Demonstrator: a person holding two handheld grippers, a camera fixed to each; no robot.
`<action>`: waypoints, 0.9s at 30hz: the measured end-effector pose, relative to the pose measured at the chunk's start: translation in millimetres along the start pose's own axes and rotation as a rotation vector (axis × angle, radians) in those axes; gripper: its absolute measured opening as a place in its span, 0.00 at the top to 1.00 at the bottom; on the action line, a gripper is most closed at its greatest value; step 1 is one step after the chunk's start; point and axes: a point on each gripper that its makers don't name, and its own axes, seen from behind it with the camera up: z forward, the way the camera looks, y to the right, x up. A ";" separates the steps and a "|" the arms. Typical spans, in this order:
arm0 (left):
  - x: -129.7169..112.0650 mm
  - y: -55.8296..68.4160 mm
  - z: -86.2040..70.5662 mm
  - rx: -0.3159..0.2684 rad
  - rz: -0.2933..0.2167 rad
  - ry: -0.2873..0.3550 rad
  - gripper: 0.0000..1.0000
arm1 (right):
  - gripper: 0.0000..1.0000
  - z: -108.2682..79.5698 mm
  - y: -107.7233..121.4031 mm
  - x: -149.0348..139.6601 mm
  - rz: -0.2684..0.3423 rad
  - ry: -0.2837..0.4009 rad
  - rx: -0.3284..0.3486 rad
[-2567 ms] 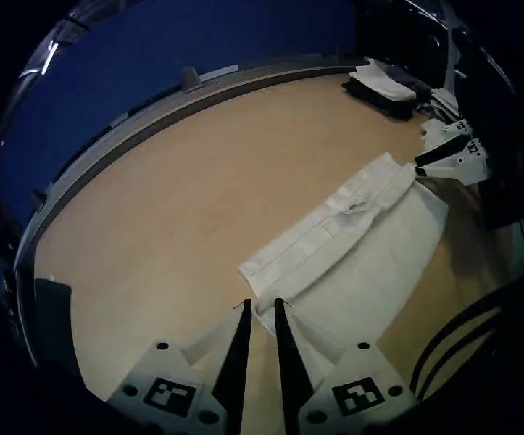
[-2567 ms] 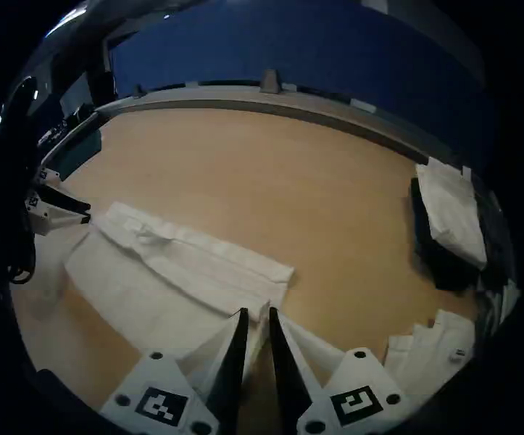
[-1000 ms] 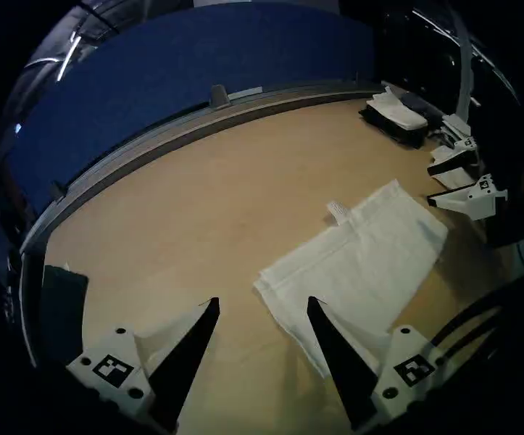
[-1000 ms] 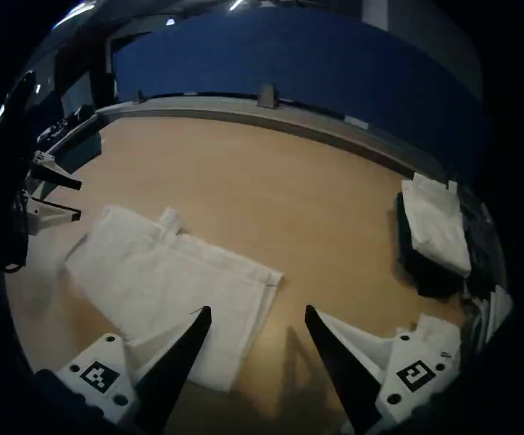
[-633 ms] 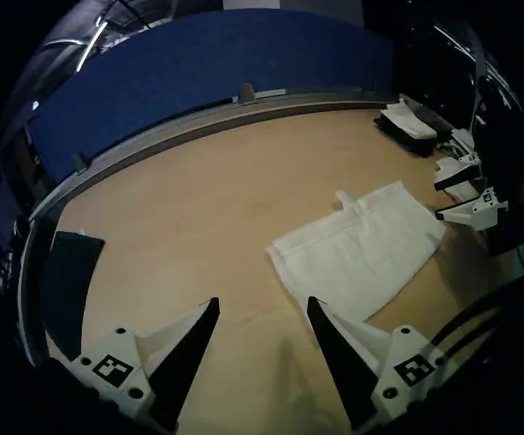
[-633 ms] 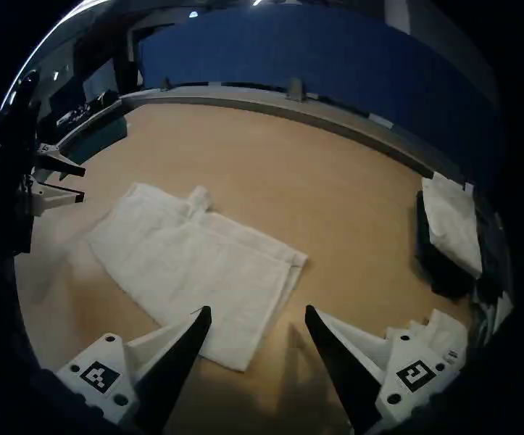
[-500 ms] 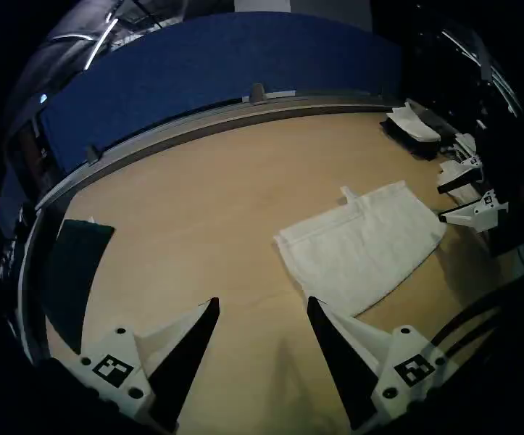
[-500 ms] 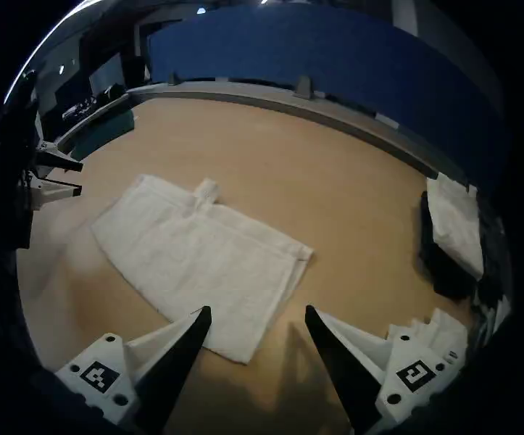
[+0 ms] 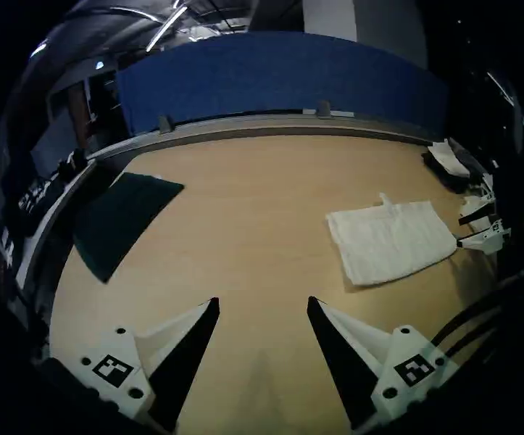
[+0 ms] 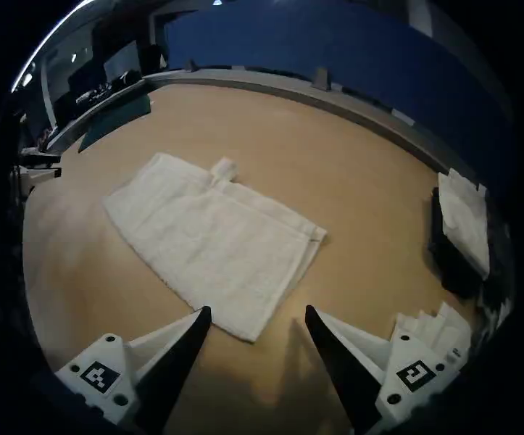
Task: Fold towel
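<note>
One flat towel (image 10: 214, 246); one dark mat (image 9: 120, 217); one towel stack (image 10: 464, 221).

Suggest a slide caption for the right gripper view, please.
Open right tool hovering before a folded white towel lying flat on the wooden table.

Office or lab workroom, by the look of it. Ahead of the jaws of the left gripper (image 9: 262, 299), a broad tan wooden tabletop (image 9: 247, 196), edged by a grey metal rail (image 9: 262, 125) and a tall blue fabric partition panel (image 9: 283, 72) (the desk-divider sort). Above that, a long ceiling strip light (image 9: 166, 17); far left of the jaws, a dim neighbouring desk with dark clutter (image 9: 48, 188).
</note>
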 end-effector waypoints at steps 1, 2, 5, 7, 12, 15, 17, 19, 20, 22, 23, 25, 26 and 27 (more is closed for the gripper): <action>-5.0 -4.3 -5.2 0.009 -0.014 0.000 0.10 | 0.00 0.1 -1.1 -1.8 -0.006 -0.004 0.003; -9.4 -8.2 -9.8 0.018 -0.027 -0.001 0.10 | 0.00 0.1 -2.1 -3.4 -0.011 -0.008 0.005; -19.8 -17.0 -19.1 0.034 -0.055 -0.003 0.10 | 0.02 0.2 -6.3 -7.8 -0.021 -0.018 0.019; -23.3 -21.8 -22.7 0.044 -0.066 -0.004 0.10 | 0.05 0.3 -8.5 -10.4 -0.024 -0.024 0.027; -22.4 -27.8 -27.7 0.054 -0.071 0.006 0.10 | 0.19 1.3 -11.4 -16.4 -0.022 -0.040 0.041; -20.6 -29.0 -30.1 0.058 -0.063 0.010 0.10 | 0.29 2.3 -11.5 -18.8 -0.020 -0.046 0.041; -20.5 -29.1 -31.5 0.057 -0.060 0.012 0.10 | 0.33 2.8 -11.7 -20.4 -0.020 -0.050 0.043; -21.5 -29.0 -32.9 0.057 -0.058 0.011 0.10 | 0.34 3.4 -12.2 -22.3 -0.019 -0.055 0.047; -22.2 -28.9 -33.4 0.057 -0.058 0.010 0.10 | 0.34 3.7 -12.5 -23.2 -0.018 -0.057 0.049; -24.1 -28.9 -34.4 0.058 -0.058 0.007 0.10 | 0.38 4.7 -12.6 -25.0 -0.016 -0.062 0.052; -25.1 -29.0 -34.8 0.058 -0.058 0.006 0.10 | 0.42 5.2 -12.5 -25.8 -0.015 -0.064 0.052; -26.7 -29.5 -35.6 0.059 -0.058 0.004 0.10 | 0.47 6.5 -12.4 -26.9 -0.011 -0.067 0.053; -27.4 -29.9 -36.0 0.060 -0.058 0.004 0.10 | 0.49 7.1 -12.4 -27.2 -0.009 -0.067 0.053; -28.0 -30.2 -36.3 0.060 -0.058 0.003 0.10 | 0.51 7.8 -12.3 -27.6 -0.007 -0.068 0.053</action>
